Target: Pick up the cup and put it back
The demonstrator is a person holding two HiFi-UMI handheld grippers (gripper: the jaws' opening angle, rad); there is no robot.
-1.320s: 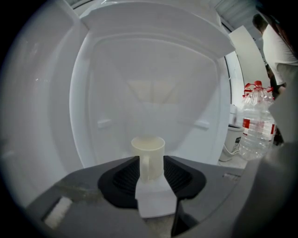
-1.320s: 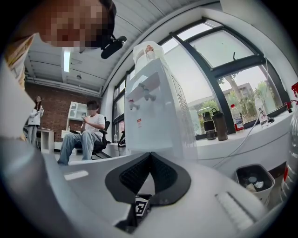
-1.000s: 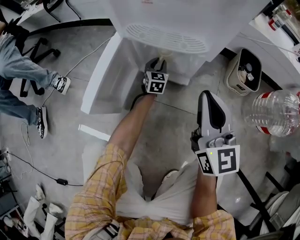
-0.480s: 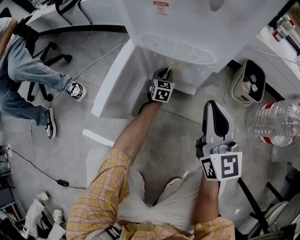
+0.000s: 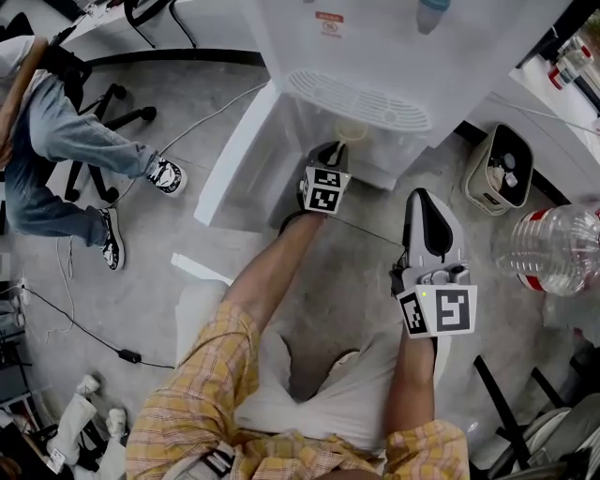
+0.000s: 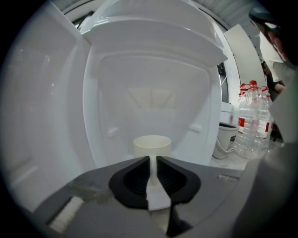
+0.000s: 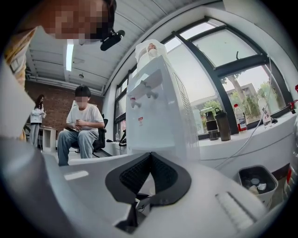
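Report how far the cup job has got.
Done: the left gripper has reached the small white paper cup inside the white water dispenser's cabinet. In hand: its fingers have just been closing and now pinch the cup's near wall. Left: lifting it clear, if not already, then setting it back. The right gripper hangs idle, shut.

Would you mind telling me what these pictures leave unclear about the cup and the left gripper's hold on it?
- Cup base: in the left gripper view the left gripper, jaws pinching its wall, covers it; standing or lifted is unclear.
- Cup contents: that view sits too near rim height to see inside.
- Head view: the cup is only a small pale patch beyond the gripper; the grip is hidden.
- Label on the dispenser: too small to read.
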